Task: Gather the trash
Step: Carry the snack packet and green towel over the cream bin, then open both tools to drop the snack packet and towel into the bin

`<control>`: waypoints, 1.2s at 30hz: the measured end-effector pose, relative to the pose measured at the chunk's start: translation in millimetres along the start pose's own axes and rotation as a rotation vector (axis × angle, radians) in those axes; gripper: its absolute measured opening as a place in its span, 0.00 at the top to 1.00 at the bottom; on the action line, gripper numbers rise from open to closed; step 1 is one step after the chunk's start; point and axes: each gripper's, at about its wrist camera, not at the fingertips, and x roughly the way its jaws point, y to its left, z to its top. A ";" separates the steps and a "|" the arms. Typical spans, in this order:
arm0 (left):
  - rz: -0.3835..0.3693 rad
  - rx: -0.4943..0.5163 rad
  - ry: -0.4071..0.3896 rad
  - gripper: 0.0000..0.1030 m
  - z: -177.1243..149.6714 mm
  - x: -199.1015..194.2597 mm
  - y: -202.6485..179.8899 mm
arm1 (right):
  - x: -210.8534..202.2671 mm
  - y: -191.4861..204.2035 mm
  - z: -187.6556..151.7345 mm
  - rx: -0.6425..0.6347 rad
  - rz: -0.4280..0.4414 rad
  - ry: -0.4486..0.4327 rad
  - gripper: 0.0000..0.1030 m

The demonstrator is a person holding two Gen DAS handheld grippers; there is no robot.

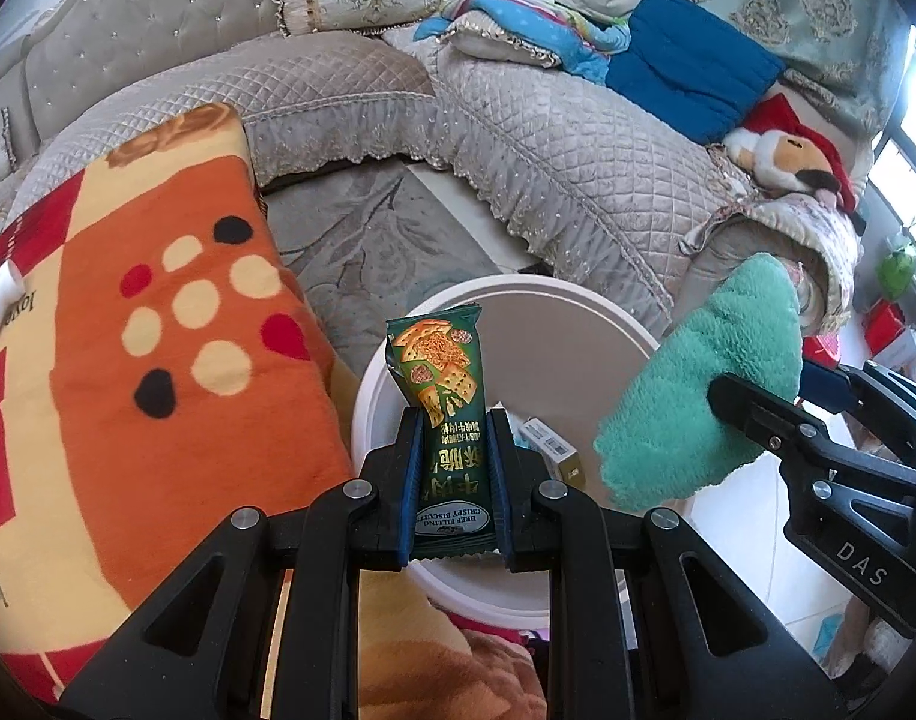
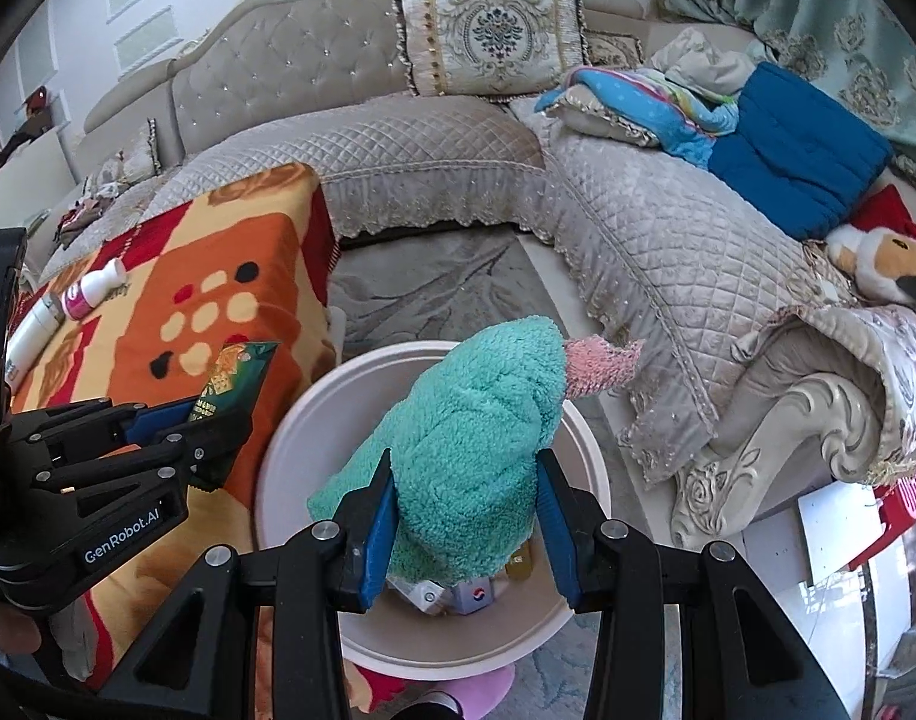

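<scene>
My left gripper (image 1: 454, 420) is shut on a green biscuit wrapper (image 1: 443, 384) and holds it upright over the white bin (image 1: 374, 372). It also shows in the right wrist view (image 2: 218, 414) at the left, beside the bin (image 2: 290, 420). My right gripper (image 2: 465, 474) is shut on a fluffy teal sock (image 2: 476, 438) with a pink toe, held over the bin's mouth. In the left wrist view the sock (image 1: 710, 372) hangs at the right. Small cartons (image 1: 548, 444) lie inside the bin.
An orange patterned blanket (image 1: 158, 330) covers a table at the left, with two white bottles (image 2: 92, 294) on it. A quilted grey sofa (image 2: 638, 222) curves behind, holding a blue cushion (image 2: 800, 162), clothes and a plush toy (image 2: 884, 258). A grey rug (image 2: 422, 288) lies between.
</scene>
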 end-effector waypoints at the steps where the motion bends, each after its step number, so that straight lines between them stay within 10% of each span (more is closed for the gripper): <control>1: 0.001 0.000 0.005 0.83 -0.3 2.9 -0.8 | 1.8 -0.9 -0.4 0.001 -0.001 0.004 0.60; 17: -0.052 -0.010 0.065 0.81 -0.5 23.3 -2.3 | 34.8 -14.5 -13.3 0.040 0.023 0.083 0.60; 36: -0.090 -0.049 0.080 0.56 -2.1 19.3 6.2 | 43.6 -7.9 -25.3 0.089 0.056 0.116 0.35</control>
